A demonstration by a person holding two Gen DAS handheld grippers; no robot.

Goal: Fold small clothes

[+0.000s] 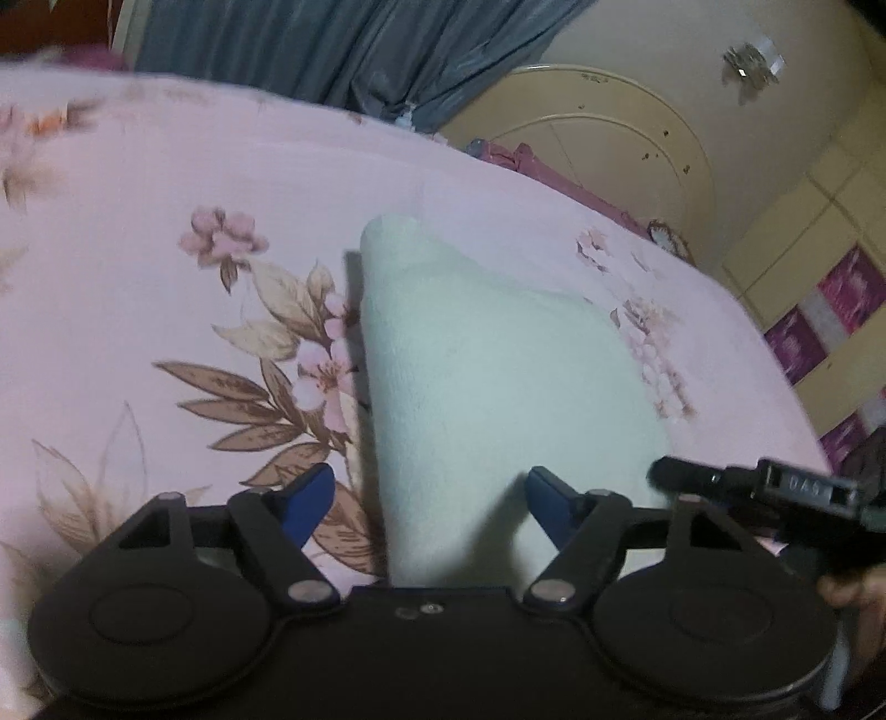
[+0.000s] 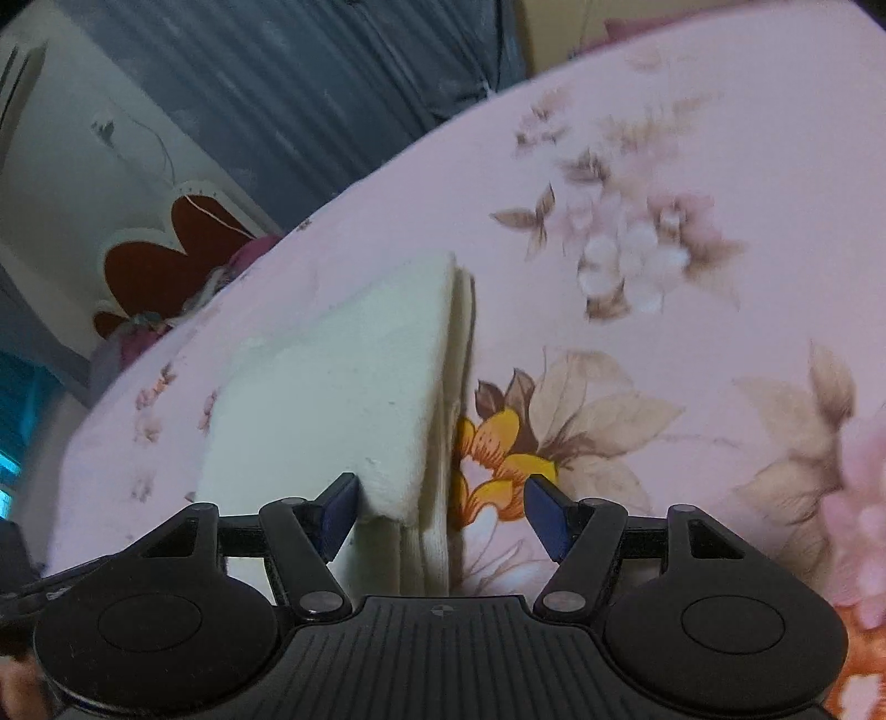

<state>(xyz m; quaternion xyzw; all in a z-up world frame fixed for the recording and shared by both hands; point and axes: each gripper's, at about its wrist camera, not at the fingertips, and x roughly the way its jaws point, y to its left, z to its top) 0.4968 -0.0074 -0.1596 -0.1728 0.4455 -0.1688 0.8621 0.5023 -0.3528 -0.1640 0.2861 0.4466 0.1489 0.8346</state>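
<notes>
Left wrist view, from the left: pink floral bedsheet (image 1: 166, 232) spread wide, brown leaves and pink blossoms printed on it. In the middle, a pale white folded cloth (image 1: 476, 376), lying flat on the sheet, narrow at the far end, broad at the near end, running right up under the tool. Left gripper (image 1: 429, 498) above the cloth's near-left corner, jaws spread, nothing pinched; left blue fingertip over the sheet, right one over the cloth. At the near right, the black tip of the right gripper (image 1: 736, 487), just beside the cloth's near-right edge. Far right: cream cabinet (image 1: 609, 133) and blue curtain (image 1: 310, 44).

Right wrist view, from the left: same curtain, then the same cloth (image 2: 332, 387), stacked in several layers, layered edge along its right side. Right gripper (image 2: 440, 509) straddling that near-right layered edge, jaws spread wide, the left blue pad just beside or brushing the top layer, no squeeze visible. To the right, only sheet, with a yellow flower print (image 2: 493, 459).

Step in hand, by judgement: a fold apparently laid down and let go, or a fresh grip being lined up. Next move calls for both tools at the near corners, closing on all layers together, then lifting evenly toward the far end, keeping edges aligned.
</notes>
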